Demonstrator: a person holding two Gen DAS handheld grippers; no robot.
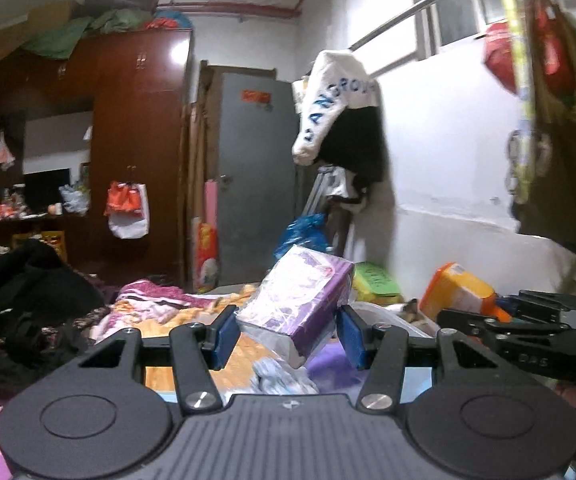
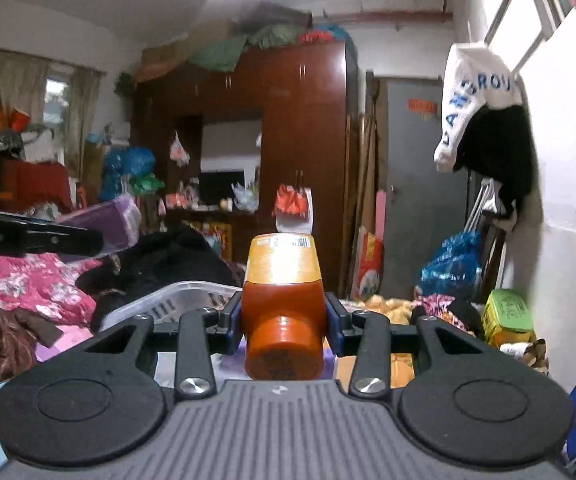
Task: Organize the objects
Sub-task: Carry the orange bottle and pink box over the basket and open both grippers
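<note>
tongs of the right hand (image 2: pixel 284 322) are seen closed on an orange bottle (image 2: pixel 284 304), cap toward the camera, at lower centre of the right wrist view. left tongs (image 1: pixel 286 334) are clamped on a purple packet (image 1: pixel 297 300), held tilted above the bed clutter at centre frame. a clear plastic bin (image 2: pixel 176 298) is seen just behind the bottle, left of centre. both items appear to be in carry; next, a lowering into the bin is likely called for.
</note>
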